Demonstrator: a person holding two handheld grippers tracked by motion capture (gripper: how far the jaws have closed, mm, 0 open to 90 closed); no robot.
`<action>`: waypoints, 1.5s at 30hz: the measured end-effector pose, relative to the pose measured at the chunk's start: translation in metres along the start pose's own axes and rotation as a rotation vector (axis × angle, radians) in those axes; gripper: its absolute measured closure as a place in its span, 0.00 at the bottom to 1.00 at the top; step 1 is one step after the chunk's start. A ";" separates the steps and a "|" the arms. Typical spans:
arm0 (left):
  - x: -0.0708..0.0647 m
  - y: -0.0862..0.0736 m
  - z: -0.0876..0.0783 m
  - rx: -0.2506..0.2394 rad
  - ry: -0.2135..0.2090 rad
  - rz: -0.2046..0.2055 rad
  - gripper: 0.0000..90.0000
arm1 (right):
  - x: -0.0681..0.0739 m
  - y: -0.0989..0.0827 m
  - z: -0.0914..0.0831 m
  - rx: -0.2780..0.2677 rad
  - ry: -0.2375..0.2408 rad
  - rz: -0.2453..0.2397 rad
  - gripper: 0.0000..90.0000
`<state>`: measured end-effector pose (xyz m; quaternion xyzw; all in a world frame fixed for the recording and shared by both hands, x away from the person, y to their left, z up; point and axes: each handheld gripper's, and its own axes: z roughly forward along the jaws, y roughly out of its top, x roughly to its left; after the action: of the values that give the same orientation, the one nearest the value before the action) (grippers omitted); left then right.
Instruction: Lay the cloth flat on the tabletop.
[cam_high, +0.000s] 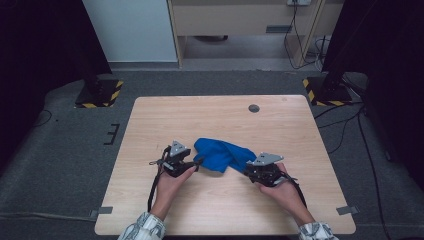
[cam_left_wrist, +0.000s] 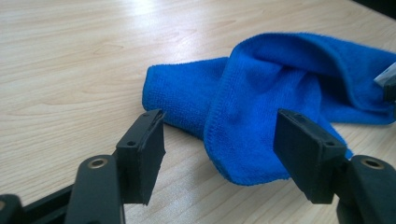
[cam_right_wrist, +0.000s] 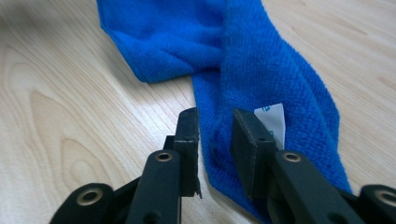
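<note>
On the table (cam_high: 150, 120): blue cloth (cam_high: 222, 154) | left gripper (cam_left_wrist: 219, 140) apart | right gripper (cam_right_wrist: 215, 135) pinching cloth, white tag (cam_right_wrist: 273, 120) beside

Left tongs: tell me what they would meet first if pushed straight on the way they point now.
Most likely the blue cloth. The left tongs stand open with a rounded fold of it lying just ahead between the jaws, on the wooden table. How far ahead is hard to judge; nothing else lies in between.

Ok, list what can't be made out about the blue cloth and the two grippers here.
- Blue cloth, high view: its ends lie hidden behind the left gripper and right gripper.
- White label, right gripper view: print too small, partly behind a jaw.
- Right gripper view: whether the pads press the cloth; a gap shows.
</note>
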<state>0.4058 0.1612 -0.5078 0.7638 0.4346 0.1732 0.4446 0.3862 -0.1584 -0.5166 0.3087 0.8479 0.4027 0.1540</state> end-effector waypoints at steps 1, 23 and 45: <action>-0.001 -0.001 0.002 0.004 0.002 -0.001 0.36 | 0.000 0.000 0.002 0.008 -0.004 0.001 0.78; 0.001 -0.010 0.022 0.084 -0.018 -0.025 0.56 | -0.021 -0.001 0.006 -0.021 0.039 0.133 0.92; -0.008 0.002 0.008 0.004 -0.066 0.004 0.97 | -0.021 0.001 0.008 -0.030 0.048 0.167 0.82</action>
<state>0.4071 0.1500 -0.5097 0.7710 0.4185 0.1479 0.4566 0.4061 -0.1670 -0.5208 0.3659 0.8165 0.4342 0.1040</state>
